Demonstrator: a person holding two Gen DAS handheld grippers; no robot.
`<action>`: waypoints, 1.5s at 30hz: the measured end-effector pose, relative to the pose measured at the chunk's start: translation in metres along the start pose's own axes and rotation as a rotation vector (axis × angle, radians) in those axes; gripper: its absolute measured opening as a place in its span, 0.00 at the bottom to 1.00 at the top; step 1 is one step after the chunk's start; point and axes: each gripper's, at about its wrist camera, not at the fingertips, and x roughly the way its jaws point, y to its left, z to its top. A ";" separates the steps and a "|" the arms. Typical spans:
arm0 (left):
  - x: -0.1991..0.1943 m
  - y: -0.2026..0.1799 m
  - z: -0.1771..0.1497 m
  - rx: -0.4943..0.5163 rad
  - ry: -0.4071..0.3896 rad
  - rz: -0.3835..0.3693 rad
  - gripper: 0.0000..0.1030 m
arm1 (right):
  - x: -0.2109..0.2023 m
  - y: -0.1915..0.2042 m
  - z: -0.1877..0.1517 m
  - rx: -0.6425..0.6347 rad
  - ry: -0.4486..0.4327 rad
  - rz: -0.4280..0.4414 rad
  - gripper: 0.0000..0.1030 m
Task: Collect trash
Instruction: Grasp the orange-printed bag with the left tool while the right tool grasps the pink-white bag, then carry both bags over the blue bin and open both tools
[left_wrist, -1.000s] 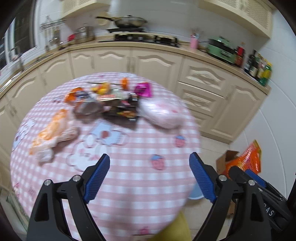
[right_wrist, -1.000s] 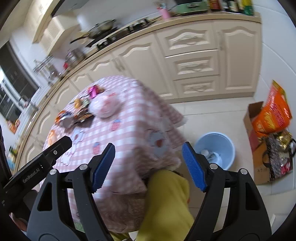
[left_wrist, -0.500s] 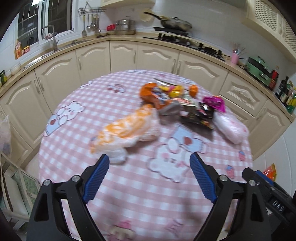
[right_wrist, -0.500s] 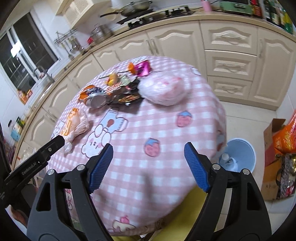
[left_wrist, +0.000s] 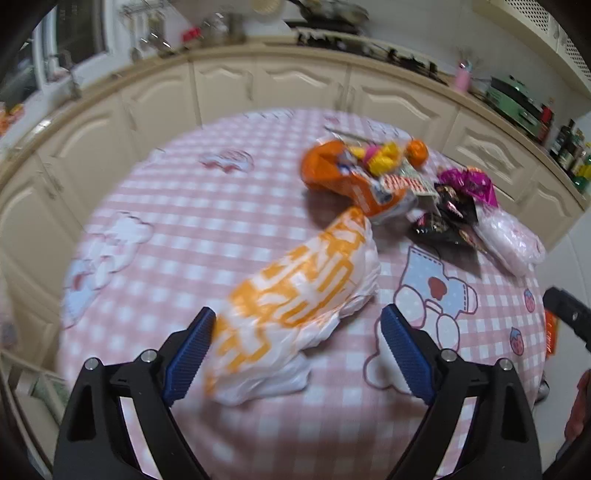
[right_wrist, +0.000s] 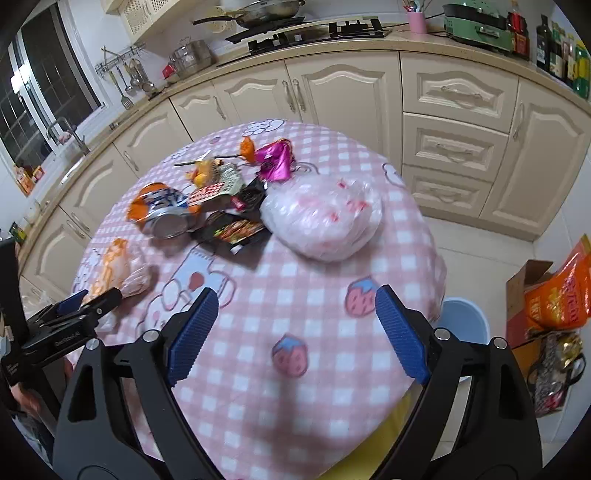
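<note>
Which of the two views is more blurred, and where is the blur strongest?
Left wrist view: more blurred, strongest on the cabinets and table edge, while the orange-and-white bag stays fairly readable. Right wrist view: mostly sharp, with slight smear on the near tablecloth.

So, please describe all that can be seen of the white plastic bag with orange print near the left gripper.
The white plastic bag with orange print is thin, crinkled film, stuffed so it bulges, its contents hidden. It lies lengthwise on the pink checked tablecloth, apart from the other trash, its far tip close to the orange snack wrapper. Its near end sits between the open blue fingers of the left hand-held gripper, not yet pinched. In the right wrist view it lies at the table's left edge.
</note>
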 end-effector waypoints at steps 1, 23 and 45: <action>0.006 0.001 0.001 -0.004 0.006 -0.045 0.86 | 0.002 0.000 0.003 -0.010 0.000 -0.005 0.84; -0.006 0.016 -0.013 -0.199 -0.021 -0.013 0.37 | 0.056 -0.019 0.030 -0.064 0.069 -0.012 0.42; -0.062 -0.047 -0.036 -0.082 -0.093 -0.095 0.37 | -0.029 -0.033 -0.013 0.007 -0.023 0.062 0.25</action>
